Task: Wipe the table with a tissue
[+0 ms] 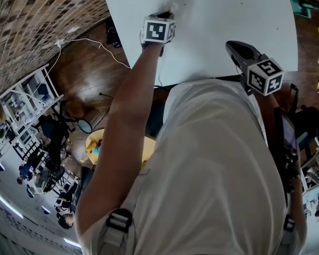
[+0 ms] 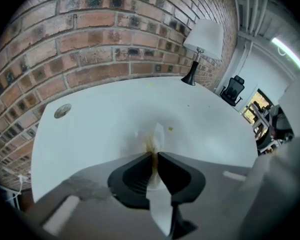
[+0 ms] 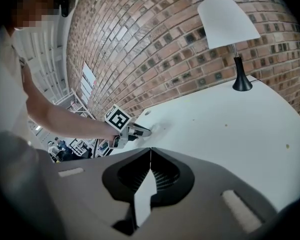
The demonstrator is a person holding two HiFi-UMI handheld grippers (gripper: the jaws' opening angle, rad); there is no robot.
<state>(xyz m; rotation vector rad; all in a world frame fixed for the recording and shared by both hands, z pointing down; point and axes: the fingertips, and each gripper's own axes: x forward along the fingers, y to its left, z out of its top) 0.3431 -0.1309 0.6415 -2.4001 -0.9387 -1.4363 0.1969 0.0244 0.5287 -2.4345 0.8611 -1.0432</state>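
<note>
My left gripper (image 2: 154, 156) is shut on a white tissue (image 2: 158, 136) that is stained brown where the jaws pinch it. It presses the tissue onto the white table (image 2: 100, 134). In the head view the left gripper (image 1: 167, 15) reaches over the table's left part, with the tissue (image 1: 174, 7) crumpled at its tip. My right gripper (image 3: 150, 151) is shut with nothing in it and hangs over the table's near edge (image 1: 231, 47). From the right gripper view the left gripper (image 3: 133, 130) and the tissue (image 3: 157, 128) show across the table.
A black-stemmed lamp with a white shade (image 3: 230, 24) stands at the table's far corner by the brick wall (image 2: 90, 29). A round cable hole (image 2: 63, 110) sits near the table's left edge. A small brown speck (image 2: 170, 129) lies just beyond the tissue.
</note>
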